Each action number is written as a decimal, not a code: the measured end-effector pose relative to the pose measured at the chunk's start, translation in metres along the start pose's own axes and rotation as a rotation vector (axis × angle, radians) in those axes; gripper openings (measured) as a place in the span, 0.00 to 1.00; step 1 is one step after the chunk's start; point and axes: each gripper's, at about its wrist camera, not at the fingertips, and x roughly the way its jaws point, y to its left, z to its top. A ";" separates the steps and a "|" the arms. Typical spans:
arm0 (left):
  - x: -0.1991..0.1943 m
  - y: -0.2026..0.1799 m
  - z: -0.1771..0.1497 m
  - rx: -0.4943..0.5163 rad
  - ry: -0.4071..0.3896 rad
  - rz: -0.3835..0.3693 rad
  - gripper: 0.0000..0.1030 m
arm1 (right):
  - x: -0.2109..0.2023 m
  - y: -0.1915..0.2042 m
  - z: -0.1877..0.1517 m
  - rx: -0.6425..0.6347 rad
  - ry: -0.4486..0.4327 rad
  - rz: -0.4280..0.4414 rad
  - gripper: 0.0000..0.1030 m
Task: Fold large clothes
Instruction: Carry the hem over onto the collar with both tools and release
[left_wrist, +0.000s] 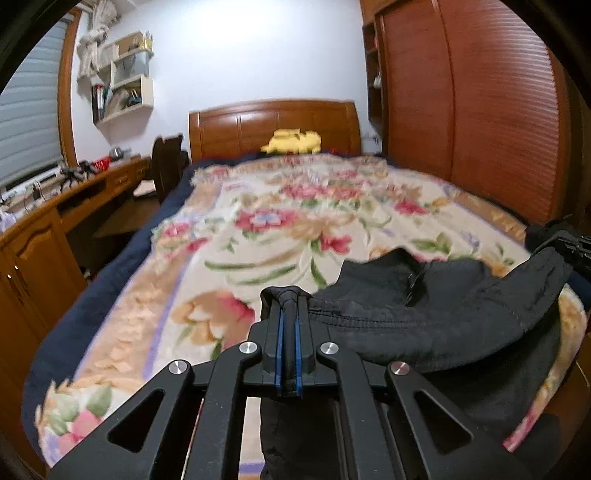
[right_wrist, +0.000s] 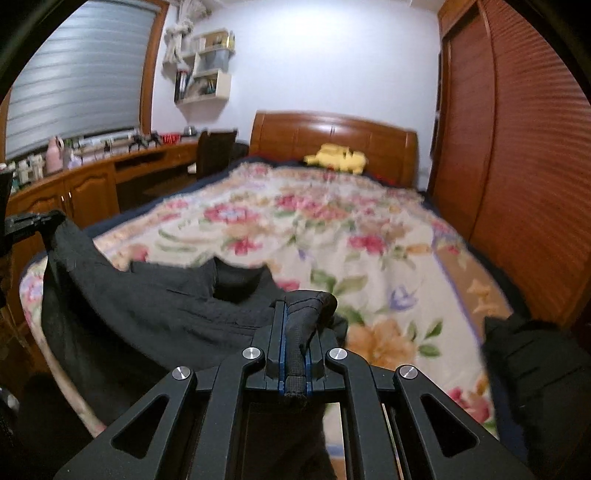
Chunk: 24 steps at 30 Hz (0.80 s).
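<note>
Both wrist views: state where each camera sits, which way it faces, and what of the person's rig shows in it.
Left wrist: sits on the left gripper, faces up the bed toward the headboard; its jaws pinch the black garment, and the right gripper shows at the right edge.
Right wrist: sits on the right gripper, faces likewise; the left gripper shows at the left edge.
Shared: bed, headboard, garment stretched between both grippers.
</note>
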 end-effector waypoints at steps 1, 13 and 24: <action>0.008 0.001 -0.003 -0.001 0.012 0.002 0.05 | 0.011 -0.001 -0.001 -0.003 0.014 0.000 0.06; 0.102 0.016 0.012 -0.065 0.098 -0.020 0.06 | 0.140 -0.016 0.046 0.037 0.078 -0.049 0.07; 0.156 -0.004 0.045 -0.051 0.050 0.035 0.06 | 0.229 -0.032 0.094 0.065 0.113 -0.157 0.07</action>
